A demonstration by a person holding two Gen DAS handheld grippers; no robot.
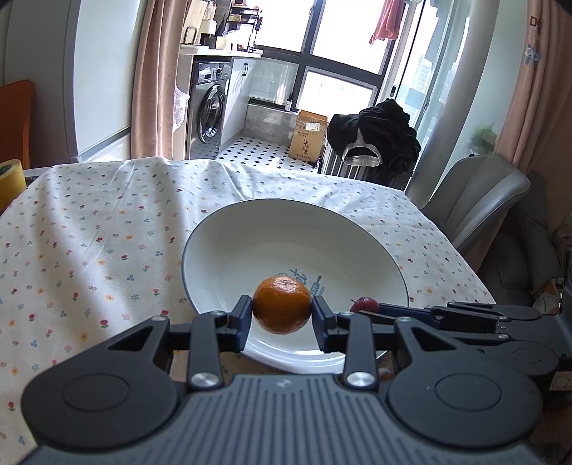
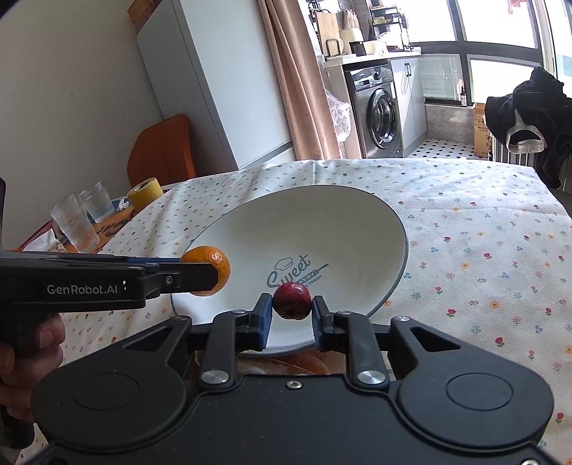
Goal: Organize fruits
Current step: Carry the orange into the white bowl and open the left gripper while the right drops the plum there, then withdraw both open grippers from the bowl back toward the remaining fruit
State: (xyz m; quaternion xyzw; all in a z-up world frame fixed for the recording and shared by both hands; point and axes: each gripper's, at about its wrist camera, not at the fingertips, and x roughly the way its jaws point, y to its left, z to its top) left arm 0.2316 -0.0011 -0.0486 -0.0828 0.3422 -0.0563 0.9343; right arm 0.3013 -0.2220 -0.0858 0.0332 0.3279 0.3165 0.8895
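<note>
Home, dining corner opening onto a laundry balcony. Bench (image 2: pixel 464 221) wearing a floral cloth, a white bowl (image 2: pixel 357 214) sitting on it. Washer (image 2: pixel 380 111) standing under a counter beyond a pink curtain (image 2: pixel 296 89), racks and jars crowding the countertop (image 2: pixel 371 53). Checkered tile floor (image 1: pixel 257 150) running to big windows (image 1: pixel 339 46), a red towel (image 1: pixel 386 21) hanging there. Cardboard box (image 1: pixel 307 136) sitting on the tiles. Black garment (image 1: pixel 379 139) draping over a chair back; grey chair (image 1: pixel 472 200) and orange chair (image 2: pixel 161 150) standing by the bench. Glasses (image 2: pixel 82 221) and a tape roll (image 2: pixel 144 193) resting at one end. White fridge (image 2: pixel 214 82) standing against the wall.
</note>
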